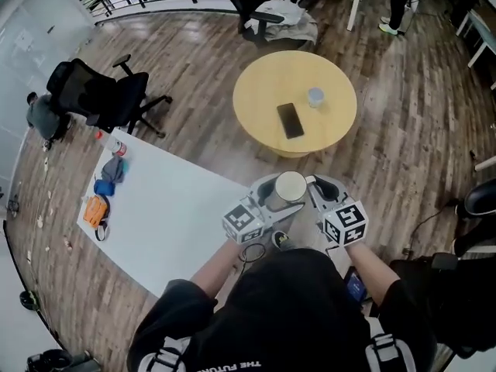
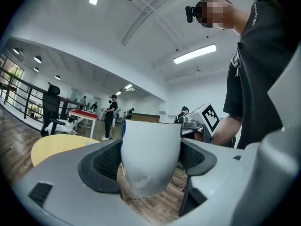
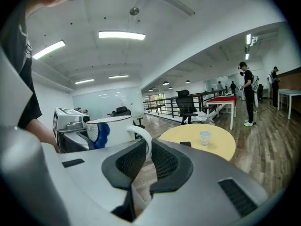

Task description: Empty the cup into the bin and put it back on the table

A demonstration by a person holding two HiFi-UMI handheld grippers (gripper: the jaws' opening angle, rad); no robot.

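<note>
A white cup (image 1: 291,184) with a blue mark on its side hangs upright in the air in front of the person, held between both grippers. My left gripper (image 1: 270,198) is shut on the cup's body (image 2: 150,149), its dark pads pressing on both sides. My right gripper (image 1: 313,191) is shut on the cup's handle (image 3: 145,144), which stands between its ribbed pads; the cup's body (image 3: 113,130) shows just beyond. What the cup holds is hidden. No bin shows in any view.
A round yellow table (image 1: 263,91) stands ahead with a black phone (image 1: 291,120) and a clear plastic cup (image 1: 315,97) on it. A white table (image 1: 170,208) with small items at its far end lies to the left. A black office chair (image 1: 101,93) stands beyond it.
</note>
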